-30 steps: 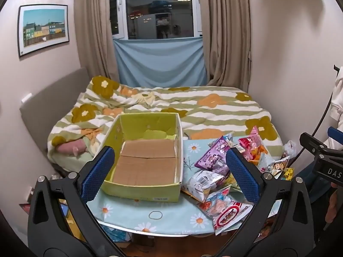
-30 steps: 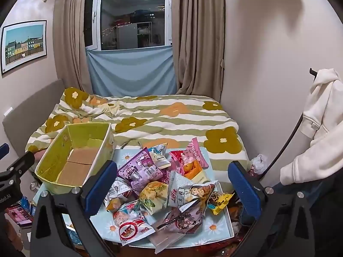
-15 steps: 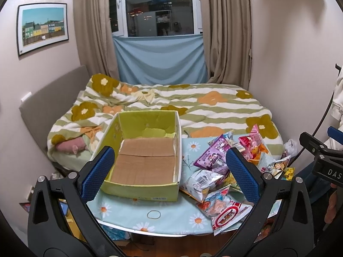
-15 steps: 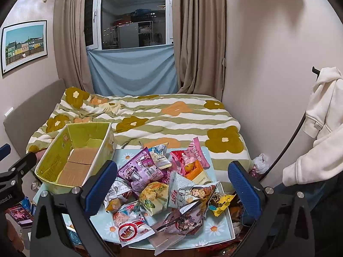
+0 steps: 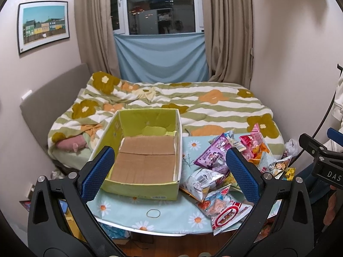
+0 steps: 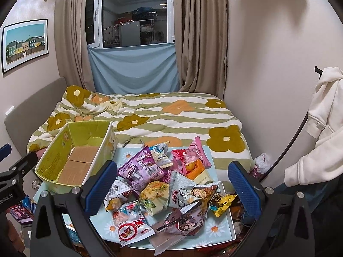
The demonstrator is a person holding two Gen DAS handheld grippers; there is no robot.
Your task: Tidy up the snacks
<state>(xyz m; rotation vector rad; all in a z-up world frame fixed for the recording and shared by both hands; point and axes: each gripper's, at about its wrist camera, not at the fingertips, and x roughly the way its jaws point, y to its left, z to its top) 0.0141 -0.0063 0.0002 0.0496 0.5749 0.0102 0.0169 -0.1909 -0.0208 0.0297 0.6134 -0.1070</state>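
- Your worktop (image 5: 171,212) is small, covered in a daisy-print cloth, and stands against the foot of the bed (image 6: 171,115); its near edge runs just beyond your fingertips in both views.
- The yellow-green cardboard box (image 5: 148,154) takes up the left half of the worktop, open-topped, with only its brown cardboard floor showing inside. Its near wall sits a little back from the front edge, leaving a bare strip of cloth where a rubber band (image 5: 153,213) lies.
- The snack packets are heaped on the right half, just beside the box. A purple packet (image 6: 140,169) lies on top toward the back, a yellow one (image 6: 154,194) sits in the middle, and a red-and-white packet (image 6: 133,231) overhangs the front edge.
- On the right, the wall and a hanging cream hoodie (image 6: 317,128) stand close by the worktop.
- Your left hand-held gripper (image 5: 171,177) is spread wide and holds nothing; its jaws frame the box and touch nothing.
- Your right hand-held gripper (image 6: 173,188) is equally wide, empty, hanging above the snack heap with both blue pads (image 6: 244,189) clear of the packets.
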